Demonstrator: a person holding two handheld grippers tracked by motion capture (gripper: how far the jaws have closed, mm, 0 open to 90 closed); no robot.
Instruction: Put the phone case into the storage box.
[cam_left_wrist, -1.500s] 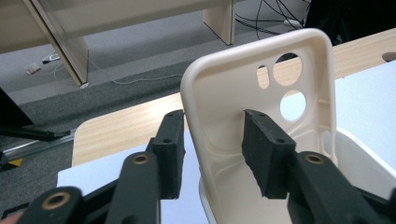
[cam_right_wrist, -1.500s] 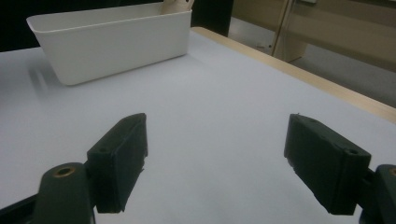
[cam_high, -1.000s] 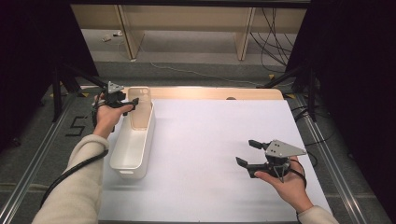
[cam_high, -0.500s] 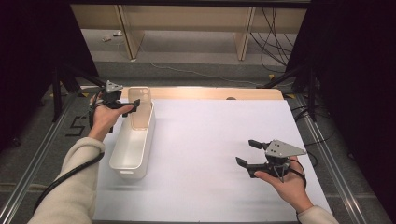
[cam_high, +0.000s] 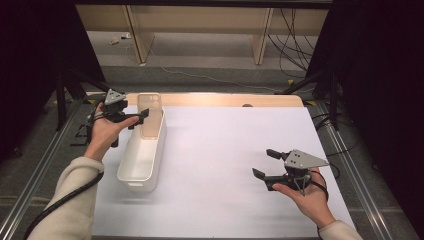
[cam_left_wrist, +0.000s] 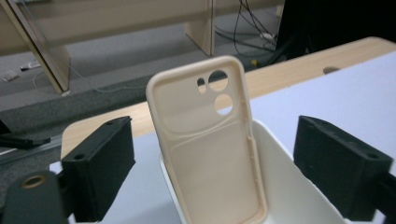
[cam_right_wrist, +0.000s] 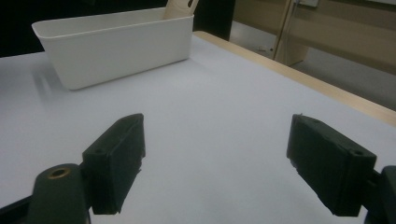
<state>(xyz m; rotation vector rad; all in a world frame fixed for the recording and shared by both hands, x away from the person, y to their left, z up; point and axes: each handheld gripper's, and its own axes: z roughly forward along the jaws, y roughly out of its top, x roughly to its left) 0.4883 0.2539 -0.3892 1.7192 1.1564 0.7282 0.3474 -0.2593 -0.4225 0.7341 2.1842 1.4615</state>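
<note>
Beige phone case (cam_high: 150, 112) leans upright at the white bin's (cam_high: 141, 155) twelve o'clock end in the high view; left gripper (cam_high: 141, 116), jaws just opened, holds nothing, so placement looks finished. Left gripper view: case (cam_left_wrist: 208, 149) stands free between spread jaws; next, withdraw. Right gripper view: right gripper (cam_right_wrist: 215, 163) wide open, empty
</note>
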